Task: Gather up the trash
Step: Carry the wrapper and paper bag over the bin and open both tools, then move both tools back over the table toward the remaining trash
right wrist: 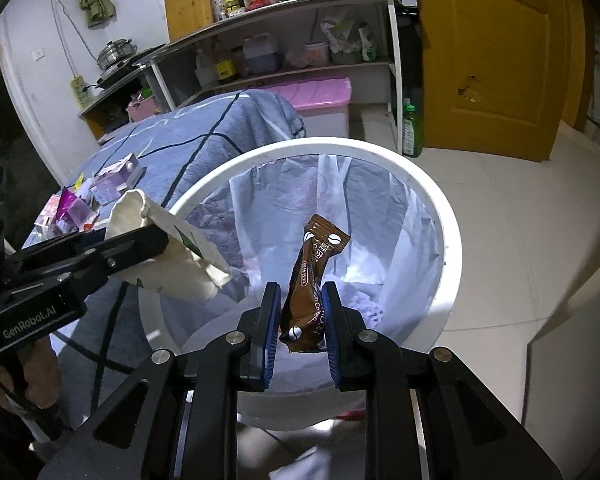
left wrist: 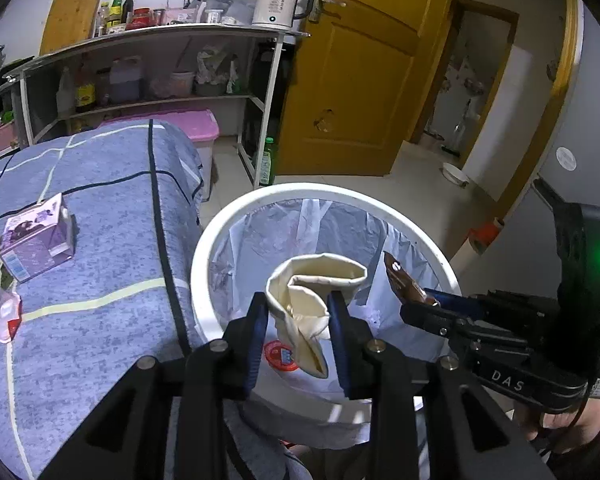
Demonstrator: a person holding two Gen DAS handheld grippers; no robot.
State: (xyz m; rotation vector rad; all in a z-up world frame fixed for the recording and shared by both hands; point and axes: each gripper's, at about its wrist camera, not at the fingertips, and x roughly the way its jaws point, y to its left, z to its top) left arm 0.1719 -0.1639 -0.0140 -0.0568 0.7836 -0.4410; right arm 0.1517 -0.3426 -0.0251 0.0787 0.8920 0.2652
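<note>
Both grippers hang over the white bin (right wrist: pixel 432 216), the landmark for everything else. Nearest, the left gripper (left wrist: pixel 298 320) is narrowly parted, its blue pads pinching a crumpled cream paper cup (left wrist: pixel 312 296) above the bin's near rim. Beside it, over the bin's mouth, the right gripper (right wrist: pixel 300 312) is likewise almost closed, clamping a brown coffee sachet (right wrist: pixel 318 276) that stands upright. A clear liner bag (right wrist: pixel 380 208) lines the bin. Left of the bin, a blue checked bedspread (left wrist: pixel 100 240) carries a purple carton (left wrist: pixel 36 240) and other wrappers (right wrist: pixel 66 210). Beyond the bin stand a cluttered shelf (right wrist: pixel 300 12) and a yellow door (right wrist: pixel 492 60).
</note>
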